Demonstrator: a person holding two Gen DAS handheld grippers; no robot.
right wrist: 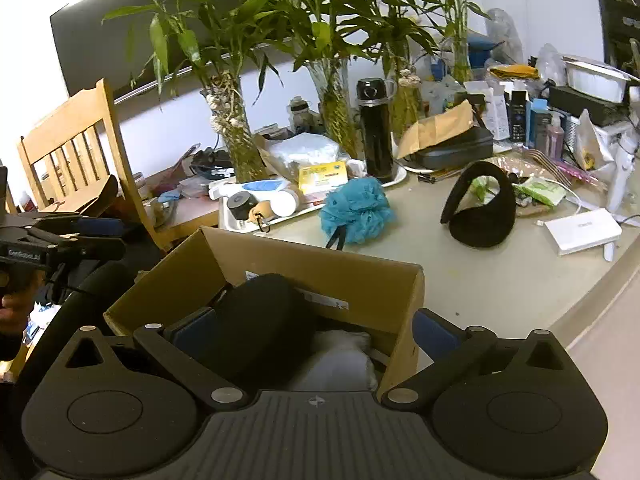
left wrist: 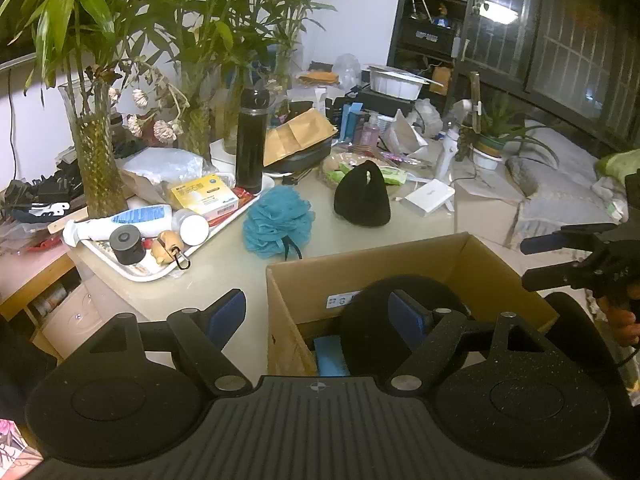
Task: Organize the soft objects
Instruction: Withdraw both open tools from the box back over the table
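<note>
1. The left gripper (left wrist: 316, 316) is held at the bottom of its frame, fingers spread wide over the near left wall of the brown cardboard box (left wrist: 460, 256).
2. The right gripper (right wrist: 316, 332) is likewise spread wide, straddling the box's right wall.
3. A black padded soft object (right wrist: 264, 320) lies inside the box; a teal mesh bath pouf (left wrist: 278, 222) and black fleece earmuffs (left wrist: 362, 200) sit mid-frame on the beige table (left wrist: 400, 236).
4. The box's white label cannot be read.

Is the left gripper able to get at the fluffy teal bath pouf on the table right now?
Probably yes: the left gripper is open, and bare tabletop lies before the teal bath pouf, left of the cardboard box.
</note>
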